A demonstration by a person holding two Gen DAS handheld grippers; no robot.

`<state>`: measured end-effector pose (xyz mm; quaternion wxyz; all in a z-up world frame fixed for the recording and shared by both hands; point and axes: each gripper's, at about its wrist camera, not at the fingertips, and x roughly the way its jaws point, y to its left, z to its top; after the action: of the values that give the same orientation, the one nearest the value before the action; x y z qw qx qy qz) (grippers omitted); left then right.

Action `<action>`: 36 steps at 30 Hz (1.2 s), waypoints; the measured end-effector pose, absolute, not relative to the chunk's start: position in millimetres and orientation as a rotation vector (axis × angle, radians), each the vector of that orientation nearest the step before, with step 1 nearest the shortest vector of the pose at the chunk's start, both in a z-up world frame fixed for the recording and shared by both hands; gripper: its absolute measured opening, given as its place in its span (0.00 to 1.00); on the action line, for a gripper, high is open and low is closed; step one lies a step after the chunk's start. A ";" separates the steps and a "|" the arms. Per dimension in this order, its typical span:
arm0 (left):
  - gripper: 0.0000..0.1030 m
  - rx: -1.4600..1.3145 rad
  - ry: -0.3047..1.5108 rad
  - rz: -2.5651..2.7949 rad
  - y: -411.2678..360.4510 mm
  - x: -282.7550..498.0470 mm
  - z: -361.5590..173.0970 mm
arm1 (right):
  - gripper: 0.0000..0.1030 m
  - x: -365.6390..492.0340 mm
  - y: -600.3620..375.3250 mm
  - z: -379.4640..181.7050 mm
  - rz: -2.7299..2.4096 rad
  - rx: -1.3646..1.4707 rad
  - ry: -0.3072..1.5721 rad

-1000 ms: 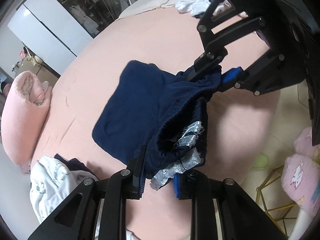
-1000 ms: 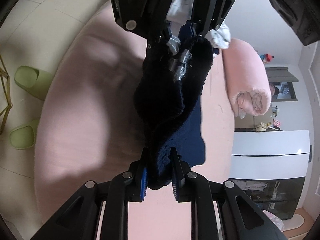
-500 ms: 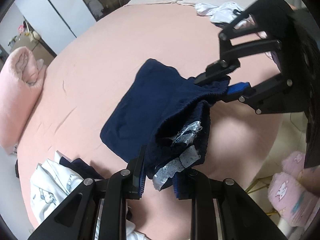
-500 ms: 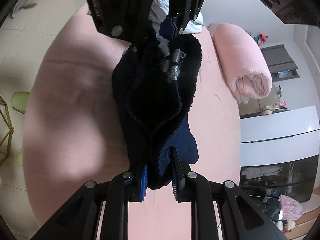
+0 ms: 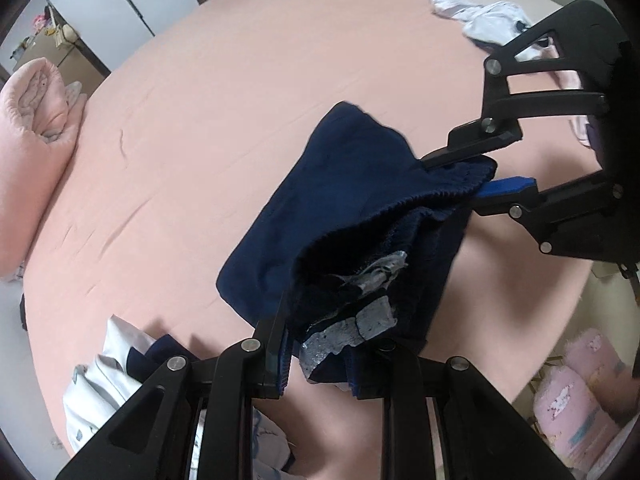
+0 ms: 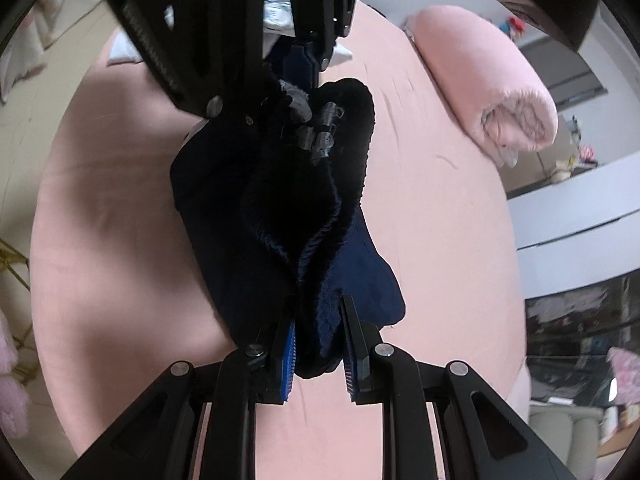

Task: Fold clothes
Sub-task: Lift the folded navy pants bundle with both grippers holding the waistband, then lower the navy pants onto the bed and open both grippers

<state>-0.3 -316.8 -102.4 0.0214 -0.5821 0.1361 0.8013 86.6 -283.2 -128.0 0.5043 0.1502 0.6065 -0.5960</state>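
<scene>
Dark navy shorts [image 5: 340, 208] with silver reflective strips hang by the waistband over the pink bed [image 5: 224, 92]. My left gripper [image 5: 320, 356] is shut on one end of the waistband at the bottom of the left wrist view. My right gripper [image 5: 476, 178] comes in from the right in that view and is shut on the other end. In the right wrist view the navy shorts [image 6: 280, 208] run from my right gripper [image 6: 318, 344] up to my left gripper [image 6: 308, 68] at the top. The lower leg part trails on the sheet.
A rolled pink quilt [image 5: 32, 136] lies at the bed's left. White and navy clothes [image 5: 108, 380] sit near the bed edge by my left gripper. More light clothes [image 5: 488, 20] lie at the far side. Pink fluffy slippers [image 5: 576, 396] and a gold wire frame stand on the floor.
Both grippers have carried the shorts across the bed and a little upward, both wrists rolling. The waistband between them is stretched somewhat wider. Both grips are unchanged.
</scene>
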 end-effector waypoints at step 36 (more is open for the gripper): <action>0.53 -2.075 -0.353 2.735 -387.0 -25.7 -103.4 | 0.56 -31.4 -275.8 -114.1 -1.836 0.972 0.904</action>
<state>-25.7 -387.0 -103.4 -0.1540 -0.5940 -0.1010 0.7831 -31.4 -275.8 -114.1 0.4241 0.3885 0.3614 -0.7339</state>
